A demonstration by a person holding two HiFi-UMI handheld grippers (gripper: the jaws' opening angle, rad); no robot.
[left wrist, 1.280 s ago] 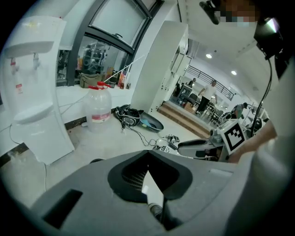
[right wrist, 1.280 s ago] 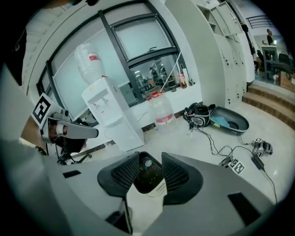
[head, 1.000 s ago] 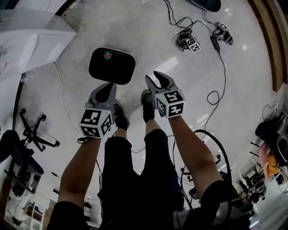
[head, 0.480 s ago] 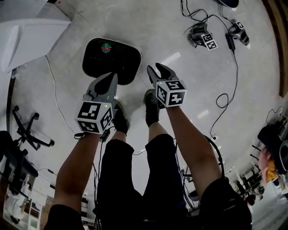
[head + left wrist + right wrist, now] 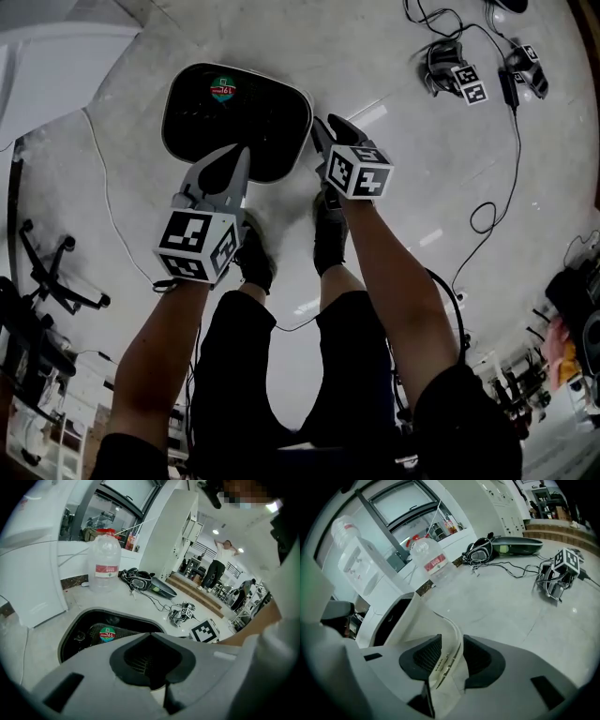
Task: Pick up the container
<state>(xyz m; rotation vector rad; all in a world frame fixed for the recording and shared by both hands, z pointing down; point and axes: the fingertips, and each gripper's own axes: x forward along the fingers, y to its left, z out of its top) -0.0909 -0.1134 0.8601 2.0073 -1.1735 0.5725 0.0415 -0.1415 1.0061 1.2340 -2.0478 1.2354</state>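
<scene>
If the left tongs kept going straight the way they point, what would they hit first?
Most likely the container, its dark inside near the round sticker. In the head view the left tongs overlap its near rim, so the rim might come first; depth is unclear.

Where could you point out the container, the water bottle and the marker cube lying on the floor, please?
container (image 5: pixel 272 127): head view, its dark inside.
water bottle (image 5: pixel 106 568): left gripper view, its red label.
marker cube (image 5: pixel 567 560): right gripper view, its patterned face.
</scene>
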